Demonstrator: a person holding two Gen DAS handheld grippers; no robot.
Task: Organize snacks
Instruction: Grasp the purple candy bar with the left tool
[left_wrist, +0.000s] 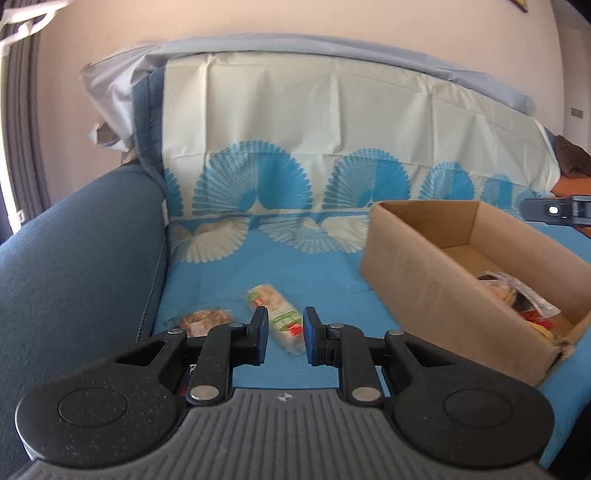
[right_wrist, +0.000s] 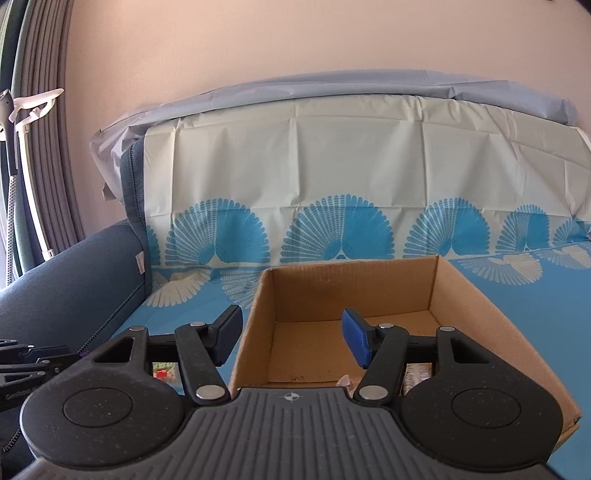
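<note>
The left gripper (left_wrist: 285, 334) hangs low over a sofa seat draped in a blue cover (left_wrist: 314, 269) with a white fan pattern. Its jaws stand a narrow way apart, and nothing is clamped between them — a clear-wrapped snack pack with a green and red label (left_wrist: 279, 314) lies on the cover just beyond the fingertips, seen through the gap. To the left of that pack, partly hidden by the left finger, sits a second snack, brownish in a clear wrapper (left_wrist: 207, 319). A cardboard box (left_wrist: 424, 280) rests on the seat to the right, open at the top, with several wrapped snacks (left_wrist: 517, 299) heaped in its near end.

The right gripper (right_wrist: 291, 341) is held over the near left corner of the box, jaws wide apart and empty — one finger outside the left wall, the other over the inside.
</note>
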